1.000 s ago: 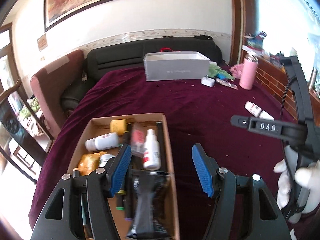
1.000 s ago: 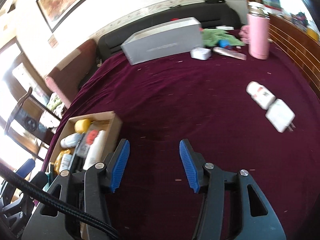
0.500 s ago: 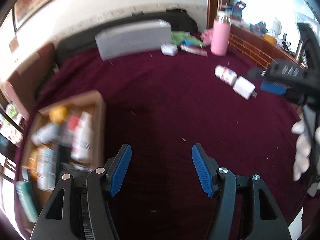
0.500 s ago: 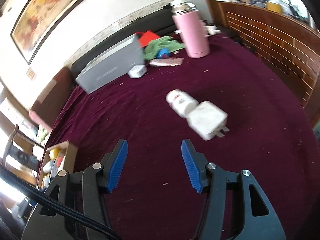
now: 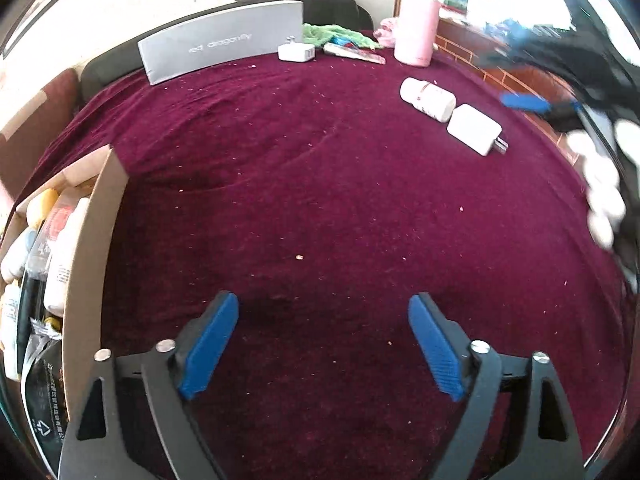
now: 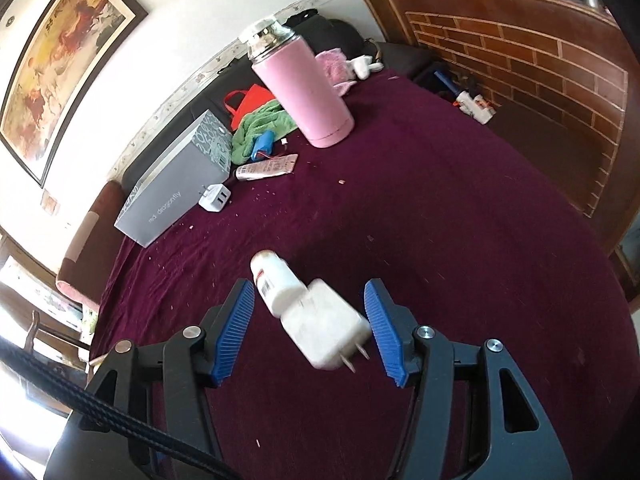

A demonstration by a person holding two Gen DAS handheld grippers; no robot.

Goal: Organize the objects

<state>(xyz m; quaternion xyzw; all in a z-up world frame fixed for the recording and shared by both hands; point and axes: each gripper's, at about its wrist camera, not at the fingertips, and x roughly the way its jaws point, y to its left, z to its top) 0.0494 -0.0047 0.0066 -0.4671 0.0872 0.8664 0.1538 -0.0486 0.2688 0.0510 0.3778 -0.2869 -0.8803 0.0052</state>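
A white plug charger (image 6: 326,330) lies on the maroon cloth between the open fingers of my right gripper (image 6: 310,330), prongs toward me; the pads do not touch it. A white pill bottle (image 6: 274,282) lies on its side just beyond it. Both show in the left wrist view, the charger (image 5: 474,128) and the bottle (image 5: 428,94) at the far right, with the right gripper (image 5: 528,102) blurred above them. My left gripper (image 5: 324,340) is open and empty over bare cloth. A cardboard box (image 5: 86,248) with several bottles stands at its left.
A grey box (image 6: 176,190), a second white charger (image 6: 216,198), a tube (image 6: 266,168), a green cloth (image 6: 262,124) and a pink flask (image 6: 304,94) sit at the back. A brick-pattern wooden wall (image 6: 540,80) borders the right side.
My right gripper has swung right and moved in until the charger lies between its fingers. My left gripper has moved off the cardboard box to the right, over the cloth.
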